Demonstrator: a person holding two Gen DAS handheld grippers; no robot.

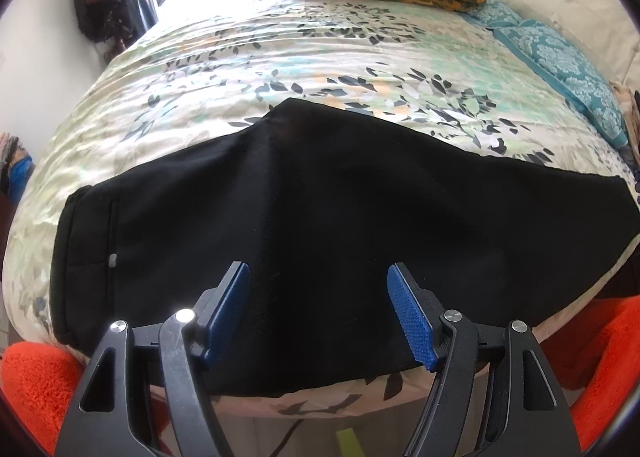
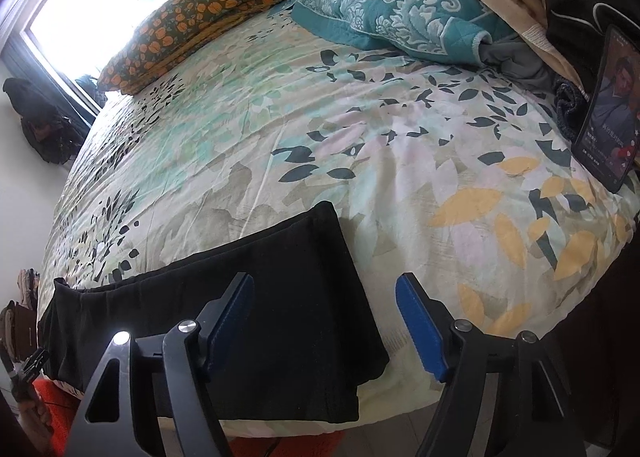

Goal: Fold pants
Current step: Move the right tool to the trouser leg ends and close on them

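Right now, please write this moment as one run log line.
pants: black, flat on bed | left gripper: open above pants, holding nothing | right gripper: open at leg end, holding nothing

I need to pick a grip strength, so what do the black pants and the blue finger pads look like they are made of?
Black pants: seemingly a soft matte knit or woven fabric; no sheen, lying limp and flat on the bedspread.
Blue finger pads: probably rubber or moulded plastic, matte, with a fine ribbed texture.
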